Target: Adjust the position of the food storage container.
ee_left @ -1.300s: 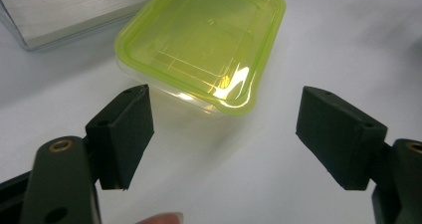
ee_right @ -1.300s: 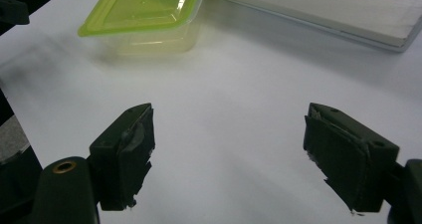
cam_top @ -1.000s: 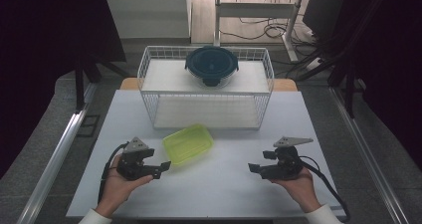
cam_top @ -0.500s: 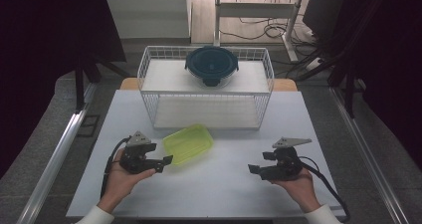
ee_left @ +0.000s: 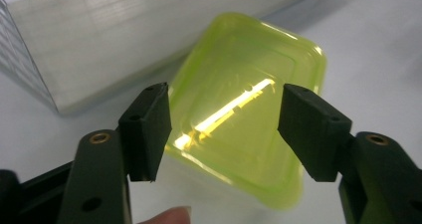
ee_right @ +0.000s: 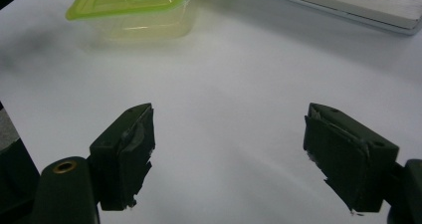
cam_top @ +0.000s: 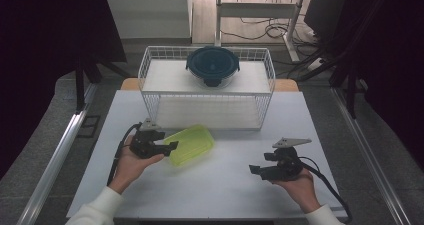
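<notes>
A lime-green lidded plastic container (cam_top: 190, 144) lies on the white table in front of the wire basket. My left gripper (cam_top: 172, 146) has reached its left end. In the left gripper view the container (ee_left: 239, 109) shows between and beneath the jaws of that gripper (ee_left: 226, 129). The jaws have just been closing, but a gap remains on both sides and the pads do not press on the container. My right gripper (cam_top: 256, 169) rests at the front right, open and with nothing between its jaws (ee_right: 229, 154). The container (ee_right: 132, 7) lies well beyond it.
A white wire basket (cam_top: 207, 112) stands at the back of the table, with a dark blue round lidded bowl (cam_top: 212, 65) at its far side. Its wire wall (ee_left: 20, 59) is close to the left gripper. Bare white tabletop (cam_top: 225, 195) spreads between the hands.
My left gripper has moved right up to the green container's end and its jaws have narrowed. The right gripper has stayed where it was.
</notes>
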Tool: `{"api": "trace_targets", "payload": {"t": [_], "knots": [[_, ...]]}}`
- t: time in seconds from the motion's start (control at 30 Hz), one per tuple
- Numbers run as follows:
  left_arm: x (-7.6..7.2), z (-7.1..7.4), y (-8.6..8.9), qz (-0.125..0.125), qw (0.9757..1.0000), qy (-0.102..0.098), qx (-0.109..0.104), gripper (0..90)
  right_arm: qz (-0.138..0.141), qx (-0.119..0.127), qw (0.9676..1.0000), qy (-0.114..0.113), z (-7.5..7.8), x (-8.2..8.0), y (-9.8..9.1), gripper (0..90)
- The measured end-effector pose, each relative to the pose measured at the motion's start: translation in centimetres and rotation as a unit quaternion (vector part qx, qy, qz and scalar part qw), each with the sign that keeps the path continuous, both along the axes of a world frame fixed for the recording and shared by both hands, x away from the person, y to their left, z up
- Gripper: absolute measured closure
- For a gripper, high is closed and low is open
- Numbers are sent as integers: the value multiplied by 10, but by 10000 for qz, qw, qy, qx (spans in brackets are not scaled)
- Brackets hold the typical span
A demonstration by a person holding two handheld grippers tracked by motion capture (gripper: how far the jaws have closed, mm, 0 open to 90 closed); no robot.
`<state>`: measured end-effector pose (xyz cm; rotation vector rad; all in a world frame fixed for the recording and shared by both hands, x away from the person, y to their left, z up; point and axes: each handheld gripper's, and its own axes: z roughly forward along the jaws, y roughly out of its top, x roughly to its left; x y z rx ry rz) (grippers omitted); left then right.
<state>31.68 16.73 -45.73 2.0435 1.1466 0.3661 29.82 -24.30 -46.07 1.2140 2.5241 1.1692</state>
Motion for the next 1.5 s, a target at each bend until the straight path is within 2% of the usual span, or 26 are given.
{"api": "trace_targets", "payload": {"t": [0.07, 0.1, 0.17, 0.23, 0.27, 0.3, 0.33, 0.37, 0.4, 0.6, 0.73, 0.93, 1.0, 1.17, 1.4, 1.47, 1.5], "knots": [[5, 0, -1, -37, 10000, 11, 13, 432, -8, 5, 10000, 8, 0, 0, 0, 197], [14, -2, -3, -52, 9999, 10, 100, 448, -2, 4, 10000, 11, 0, 0, 0, 197], [19, -2, -4, -27, 9999, 14, 144, 479, 7, -20, 10000, -4, -1, 0, 0, 197], [32, -4, -7, 19, 9997, -15, 246, 513, 7, -47, 10000, -8, -1, 1, 1, 196], [32, -4, -7, 19, 9997, -15, 246, 542, 5, -59, 10000, -8, -2, 1, 1, 196], [41, -4, -9, 30, 9995, 10, 324, 563, 10, -60, 10000, 0, -2, 1, 1, 196], [41, -4, -9, 30, 9995, 10, 324, 582, 14, -66, 10000, 0, -2, 1, 1, 196], [49, -5, -13, 54, 9988, -26, 491, 606, 14, -81, 10000, 4, -2, 1, 1, 196], [53, -5, -14, -8, 9984, -56, 565, 636, 10, -90, 10000, 2, -3, 1, 1, 196], [70, -9, -21, -129, 9975, 0, 699, 803, -16, -133, 9999, 2, -3, 1, 1, 195], [80, -14, -24, -141, 9969, 29, 777, 878, -10, -151, 9999, 3, -4, 1, 1, 194], [90, -17, -27, -153, 9955, -40, 937, 898, -20, -166, 9999, -1, -4, 2, 1, 194], [93, -19, -28, -173, 9956, -31, 924, 900, -18, -170, 9999, -4, -4, 2, 1, 194], [96, -28, -32, -305, 9943, 90, 1016, 900, -16, -172, 9999, 8, -5, 2, 1, 194], [99, -33, -37, -451, 9931, 203, 1063, 900, -46, -153, 9999, 43, -6, 3, 1, 194], [99, -33, -39, -555, 9922, 215, 1093, 900, -45, -154, 9999, 43, -6, 3, 1, 194], [98, -33, -43, -666, 9910, 235, 1134, 900, -45, -158, 9999, 45, -6, 3, 0, 195]]}}
